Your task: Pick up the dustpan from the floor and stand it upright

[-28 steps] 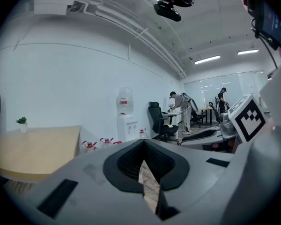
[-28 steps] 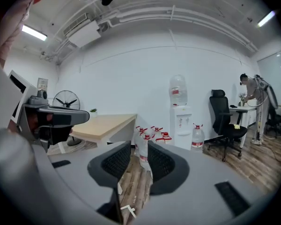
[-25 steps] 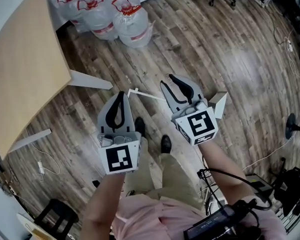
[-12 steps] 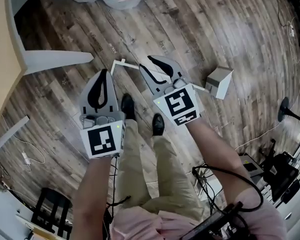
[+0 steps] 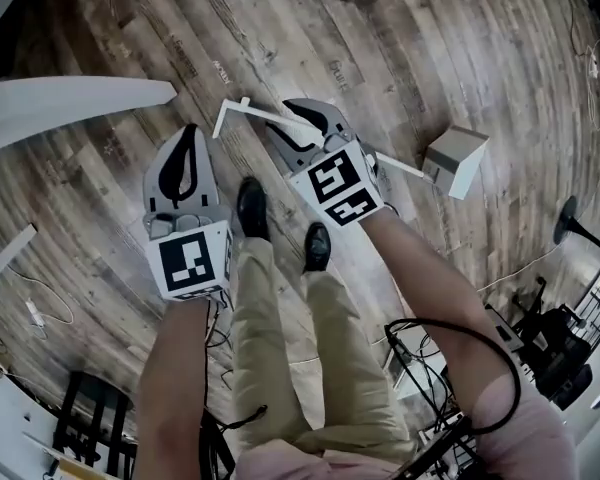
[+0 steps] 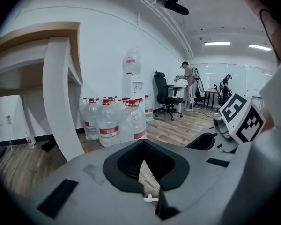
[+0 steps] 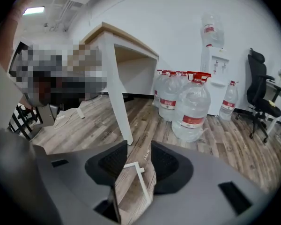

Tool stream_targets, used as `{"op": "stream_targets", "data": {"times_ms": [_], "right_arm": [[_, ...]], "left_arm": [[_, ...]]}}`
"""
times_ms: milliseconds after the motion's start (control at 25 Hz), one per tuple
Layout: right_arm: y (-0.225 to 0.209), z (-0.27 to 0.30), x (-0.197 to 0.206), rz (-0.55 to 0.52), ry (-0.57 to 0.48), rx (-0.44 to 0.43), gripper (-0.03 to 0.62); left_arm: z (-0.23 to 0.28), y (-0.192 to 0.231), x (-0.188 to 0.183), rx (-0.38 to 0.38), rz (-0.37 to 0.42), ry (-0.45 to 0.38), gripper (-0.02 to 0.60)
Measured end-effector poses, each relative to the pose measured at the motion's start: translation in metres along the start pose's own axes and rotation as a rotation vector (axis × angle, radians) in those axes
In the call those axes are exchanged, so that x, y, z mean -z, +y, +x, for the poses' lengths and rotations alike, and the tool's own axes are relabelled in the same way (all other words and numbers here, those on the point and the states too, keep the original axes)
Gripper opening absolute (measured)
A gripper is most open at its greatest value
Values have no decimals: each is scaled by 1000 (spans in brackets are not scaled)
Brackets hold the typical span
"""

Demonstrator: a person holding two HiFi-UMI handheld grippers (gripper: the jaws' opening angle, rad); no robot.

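the dustpan [image 5: 458, 160] lies on the wood floor [image 5: 430, 38], right of the person's shoes [image 5: 250, 208]. its white handle [image 5: 255, 114] runs left beneath the right gripper [image 5: 302, 120] — fingers spread, handle seen between them. the left gripper [image 5: 188, 138] hangs beside it — fingers pressed together, empty.

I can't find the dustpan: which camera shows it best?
Head view: dustpan lies on the floor, pan and handle visible. Right gripper view shows only the handle end; left gripper view, a white tip.
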State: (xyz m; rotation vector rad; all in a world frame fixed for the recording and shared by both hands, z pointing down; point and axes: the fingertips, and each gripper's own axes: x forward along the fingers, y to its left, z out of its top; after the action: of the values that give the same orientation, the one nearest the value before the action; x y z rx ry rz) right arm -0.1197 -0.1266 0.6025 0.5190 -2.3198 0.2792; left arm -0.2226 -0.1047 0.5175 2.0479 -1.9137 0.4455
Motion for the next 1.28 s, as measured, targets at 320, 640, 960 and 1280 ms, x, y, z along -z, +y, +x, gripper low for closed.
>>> {"op": "stream_targets", "data": {"times_ms": [320, 640, 960, 1280], "right_arm": [[10, 57, 59, -50, 109, -59, 178], [12, 104, 103, -81, 159, -79, 178], [14, 154, 135, -103, 213, -101, 176], [9, 183, 161, -125, 275, -114, 175]], "left_arm": [[26, 6, 58, 13, 59, 53, 9], [47, 10, 121, 43, 3, 66, 9], [71, 26, 166, 41, 37, 101, 9], [85, 40, 185, 25, 22, 119, 9]]}}
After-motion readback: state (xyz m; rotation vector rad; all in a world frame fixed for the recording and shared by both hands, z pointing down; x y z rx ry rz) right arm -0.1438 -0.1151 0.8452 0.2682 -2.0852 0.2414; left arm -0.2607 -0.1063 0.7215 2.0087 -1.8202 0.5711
